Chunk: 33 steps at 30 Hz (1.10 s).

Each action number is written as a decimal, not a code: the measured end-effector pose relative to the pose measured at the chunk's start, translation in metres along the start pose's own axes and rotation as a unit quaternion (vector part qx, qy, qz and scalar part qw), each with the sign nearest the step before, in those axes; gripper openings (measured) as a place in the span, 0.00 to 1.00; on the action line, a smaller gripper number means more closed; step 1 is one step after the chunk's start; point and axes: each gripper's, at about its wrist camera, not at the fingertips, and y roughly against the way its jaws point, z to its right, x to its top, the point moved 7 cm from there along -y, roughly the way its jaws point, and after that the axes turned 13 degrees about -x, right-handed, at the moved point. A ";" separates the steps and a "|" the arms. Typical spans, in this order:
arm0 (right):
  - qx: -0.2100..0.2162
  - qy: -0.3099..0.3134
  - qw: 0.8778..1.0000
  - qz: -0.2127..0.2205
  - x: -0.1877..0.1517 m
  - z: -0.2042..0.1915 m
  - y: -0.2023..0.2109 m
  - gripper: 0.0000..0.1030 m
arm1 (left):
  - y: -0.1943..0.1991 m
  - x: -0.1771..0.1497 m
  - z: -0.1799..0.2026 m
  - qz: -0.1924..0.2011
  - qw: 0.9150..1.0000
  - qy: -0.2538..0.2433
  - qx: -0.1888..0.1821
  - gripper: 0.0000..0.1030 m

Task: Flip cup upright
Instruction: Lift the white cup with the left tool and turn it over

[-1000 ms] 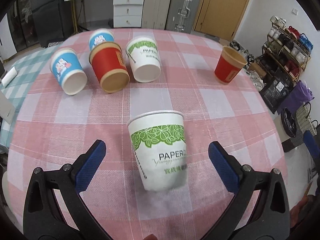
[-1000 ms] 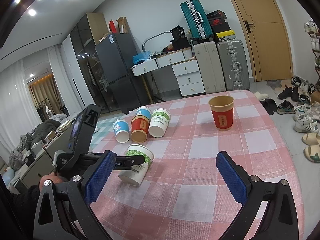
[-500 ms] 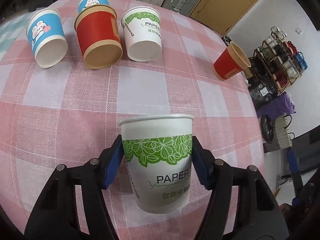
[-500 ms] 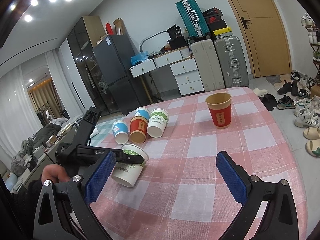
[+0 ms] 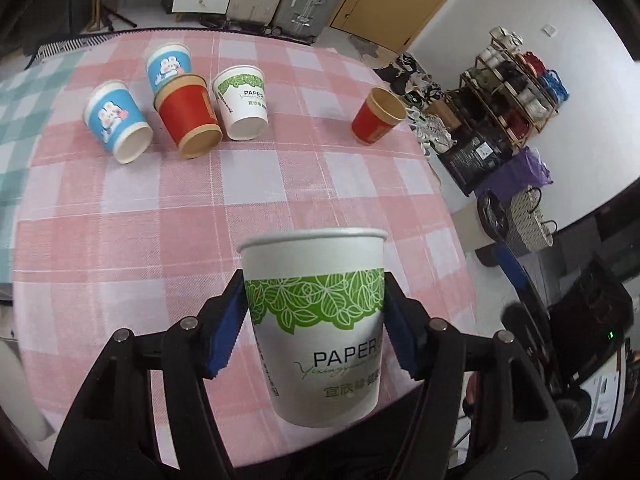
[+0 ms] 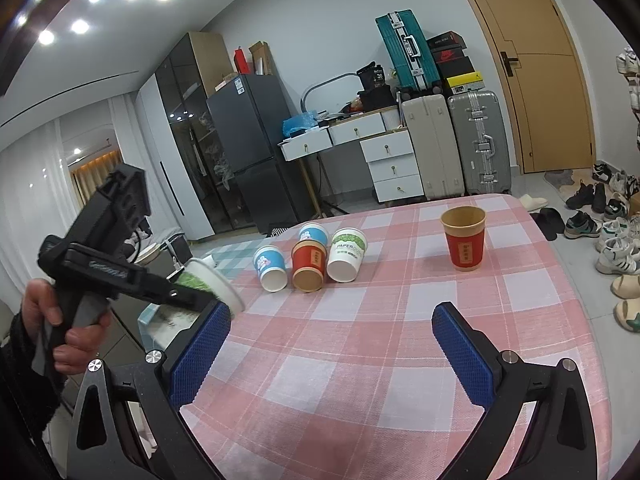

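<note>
Now the left gripper (image 5: pixel 314 332) has its blue jaws pressed tight against both sides of the green-leaf paper cup (image 5: pixel 320 320), just under the rim. A second ago those jaws stood wide with the cup lying between them on the cloth; half a second ago they closed on it, and now the cup is up off the worktop (image 5: pixel 240 208), held in the air near the front edge. From the right wrist view the cup (image 6: pixel 208 284) leans mouth-forward in the raised tool, not yet level, so I judge the flip is under way: the grasp is made, the turn and the set-down remain. The right gripper (image 6: pixel 332 356) hangs with its jaws spread wide, holding nothing. Farther out, four cups lie tipped in a cluster: two blue cartoon cups (image 5: pixel 116 124), a red cup (image 5: pixel 188 120) and a second green-leaf cup (image 5: pixel 242 102). Well apart, one red cup (image 6: pixel 463 243) already stands upright.
</note>
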 end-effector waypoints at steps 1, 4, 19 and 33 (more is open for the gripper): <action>0.001 0.001 1.000 0.000 0.000 -0.001 0.001 1.00 | 0.006 -0.004 0.003 -0.003 1.000 -0.003 0.002 0.60; 0.001 0.004 1.000 0.000 -0.001 -0.005 0.002 1.00 | 0.037 -0.035 0.006 -0.008 1.000 -0.002 0.000 0.60; -0.003 0.015 1.000 -0.012 -0.007 -0.013 0.001 1.00 | 0.006 -0.138 -0.067 -0.011 0.996 0.085 0.037 0.61; 0.004 0.032 0.999 -0.007 -0.007 -0.027 0.008 1.00 | -0.007 -0.136 -0.092 0.015 0.992 0.075 0.104 0.77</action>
